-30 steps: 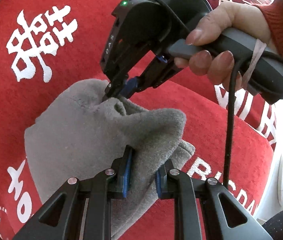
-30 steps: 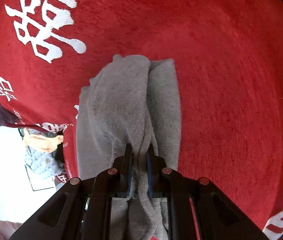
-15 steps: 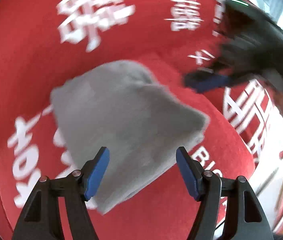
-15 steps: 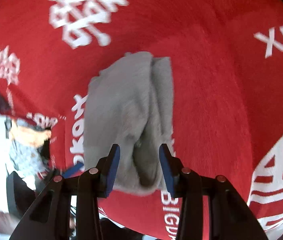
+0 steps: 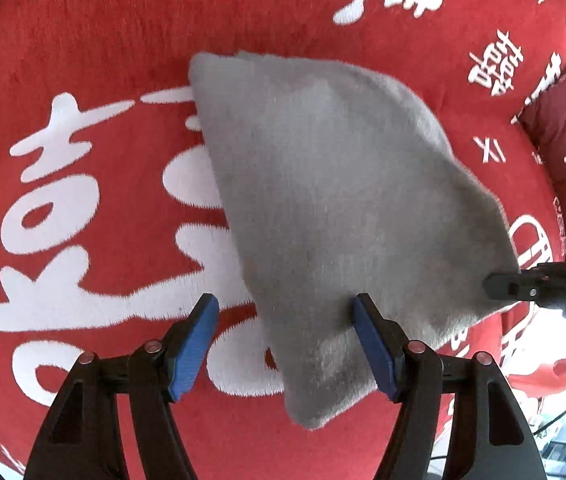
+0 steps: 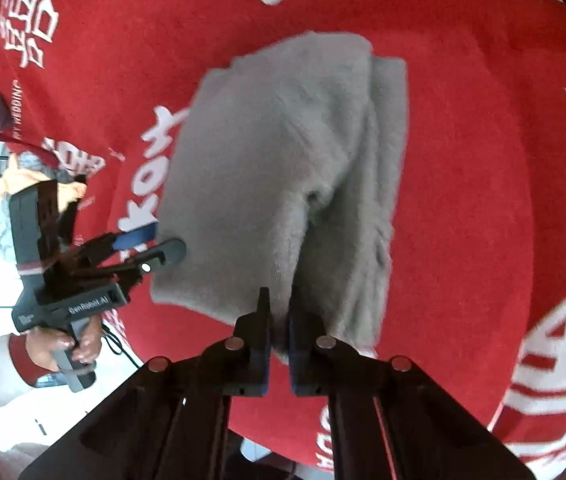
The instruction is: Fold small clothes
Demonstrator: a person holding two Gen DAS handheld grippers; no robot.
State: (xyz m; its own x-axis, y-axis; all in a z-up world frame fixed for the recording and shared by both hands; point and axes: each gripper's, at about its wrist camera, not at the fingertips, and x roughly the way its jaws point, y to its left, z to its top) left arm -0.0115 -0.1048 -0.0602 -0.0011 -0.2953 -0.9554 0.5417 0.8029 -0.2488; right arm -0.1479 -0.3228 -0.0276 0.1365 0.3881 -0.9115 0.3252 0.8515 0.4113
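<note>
A grey fleece garment (image 5: pixel 335 200) lies folded on a red cloth with white characters (image 5: pixel 83 208). My left gripper (image 5: pixel 285 340) is open above the garment's near edge, its blue pads apart and holding nothing. In the right wrist view the garment (image 6: pixel 283 152) shows a lengthwise fold. My right gripper (image 6: pixel 279 328) is shut on the garment's near edge. The left gripper (image 6: pixel 155 244) shows there at the garment's left edge, held by a hand. The right gripper's tip (image 5: pixel 523 284) shows at the garment's right corner in the left wrist view.
The red cloth (image 6: pixel 483 160) covers a round surface whose edge runs along the bottom left of the right wrist view. A pile of orange and grey clothes (image 6: pixel 23 176) lies beyond that edge at the left. A dark red piece (image 5: pixel 563 120) sits at the right.
My left gripper let go of the grey garment, opened wide and drew back. My right gripper let go, opened, then shut again on the garment's near edge. The garment now lies flatter.
</note>
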